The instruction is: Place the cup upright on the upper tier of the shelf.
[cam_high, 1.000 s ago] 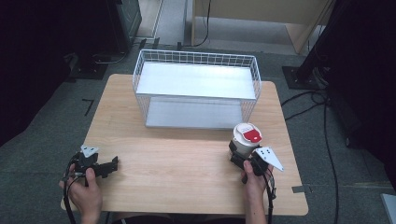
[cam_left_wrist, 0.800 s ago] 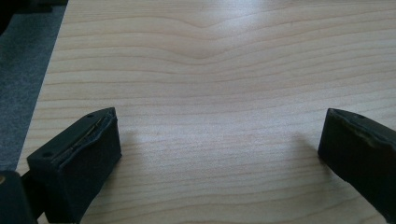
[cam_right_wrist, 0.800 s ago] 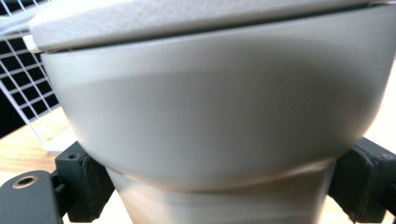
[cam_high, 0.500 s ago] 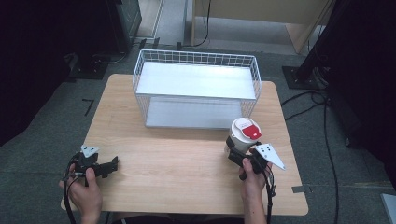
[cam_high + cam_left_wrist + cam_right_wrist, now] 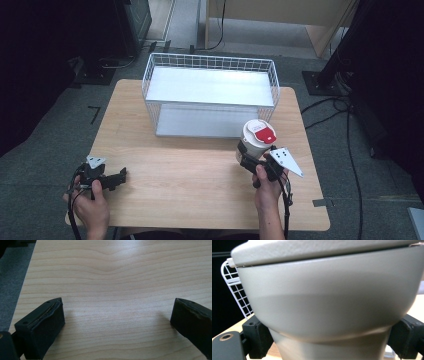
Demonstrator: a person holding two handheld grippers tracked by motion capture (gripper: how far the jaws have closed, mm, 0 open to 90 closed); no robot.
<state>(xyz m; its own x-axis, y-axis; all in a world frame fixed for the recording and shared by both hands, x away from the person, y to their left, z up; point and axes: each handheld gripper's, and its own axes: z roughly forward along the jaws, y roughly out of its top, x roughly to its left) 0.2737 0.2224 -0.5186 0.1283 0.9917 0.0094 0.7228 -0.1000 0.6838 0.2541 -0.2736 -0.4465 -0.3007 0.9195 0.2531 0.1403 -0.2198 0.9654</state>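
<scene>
1. My right gripper jaws are clamping the cream cup on both sides below its lid; my left gripper jaws are standing wide apart with bare wood between them.
2. The bench is carrying everything I am working with.
3. The white wire basket is sitting at the far side of the bench.
4. The cup, with a red tab on its lid, is standing upright just in front of the basket's right end.
</scene>
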